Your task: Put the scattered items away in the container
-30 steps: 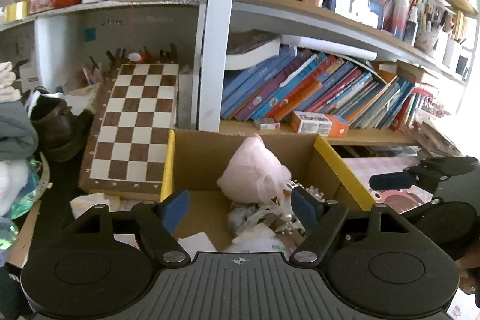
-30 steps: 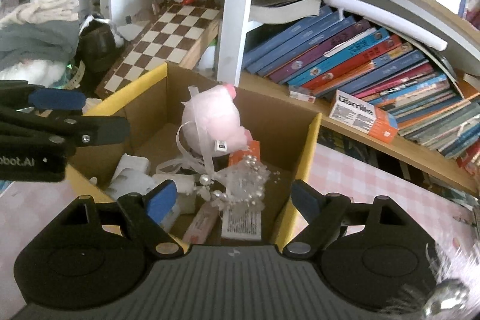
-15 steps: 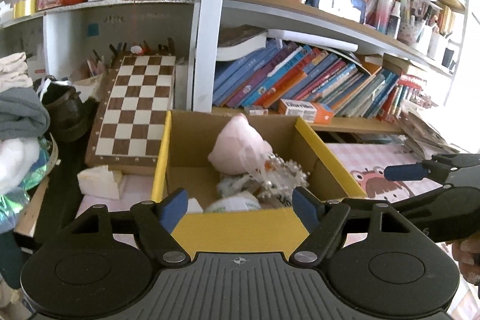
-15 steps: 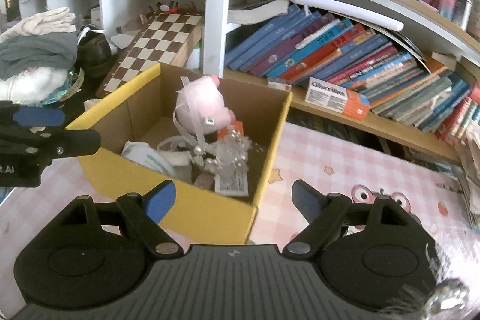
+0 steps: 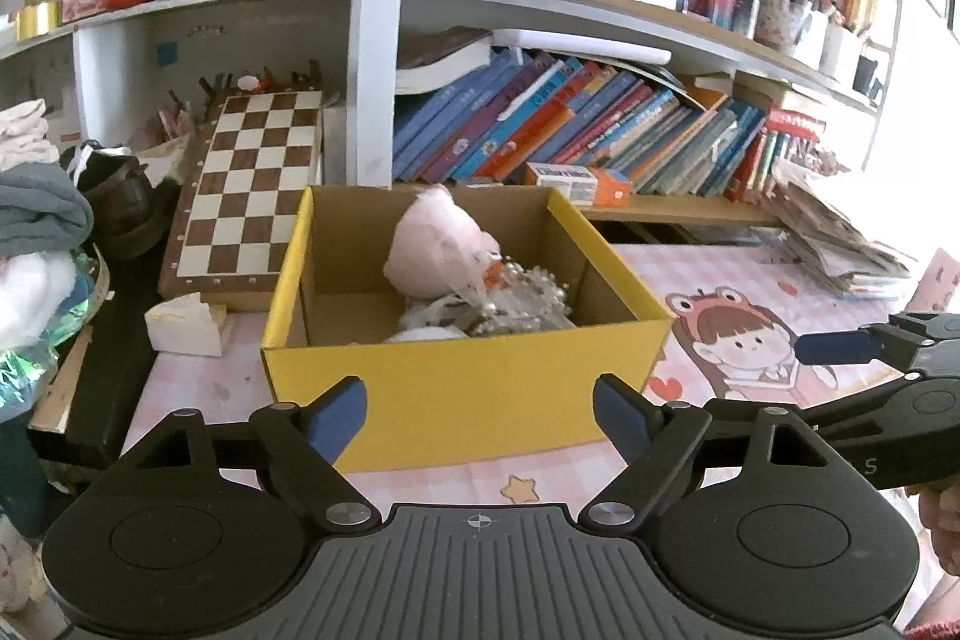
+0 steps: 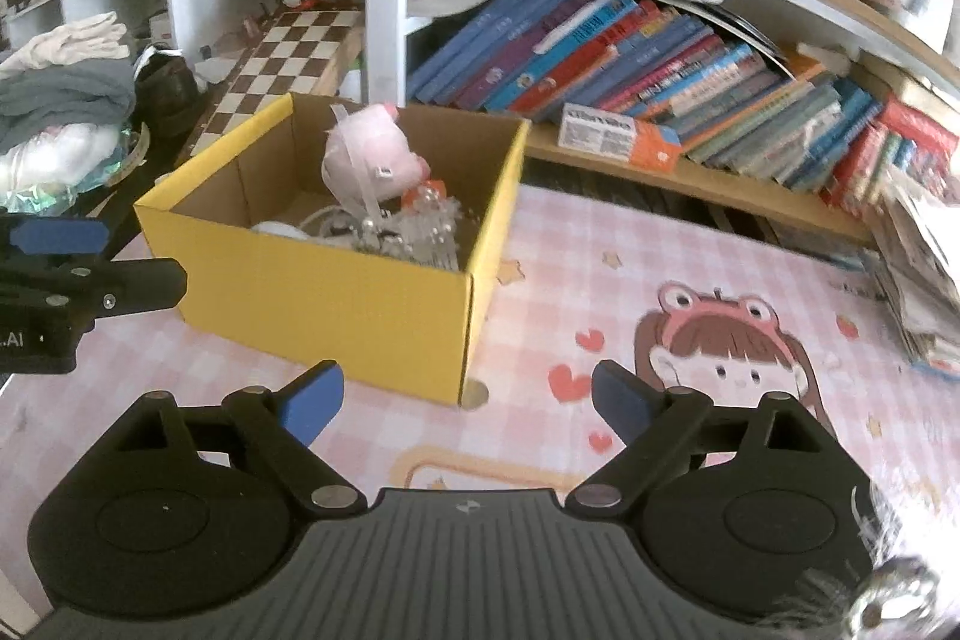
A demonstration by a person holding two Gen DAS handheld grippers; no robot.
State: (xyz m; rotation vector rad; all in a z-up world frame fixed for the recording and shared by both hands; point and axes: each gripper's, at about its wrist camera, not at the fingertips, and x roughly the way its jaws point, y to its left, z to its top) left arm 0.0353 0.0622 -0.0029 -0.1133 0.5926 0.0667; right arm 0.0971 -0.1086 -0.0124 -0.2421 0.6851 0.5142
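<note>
Left wrist view: your left gripper (image 5: 480,409) is hanging with its jaws wide apart and empty, now pulled back from the yellow box (image 5: 462,388), whose whole front wall is showing. Your right gripper (image 6: 467,403) is likewise gaping, holding nothing, and has backed away over the pink cartoon mat (image 6: 690,316). The box is sitting on that mat, holding a pink plush toy (image 5: 435,250) and beaded trinkets (image 5: 522,301). Beyond it a chessboard (image 5: 252,184) is leaning, with a bookshelf (image 5: 576,130) farthest off.
</note>
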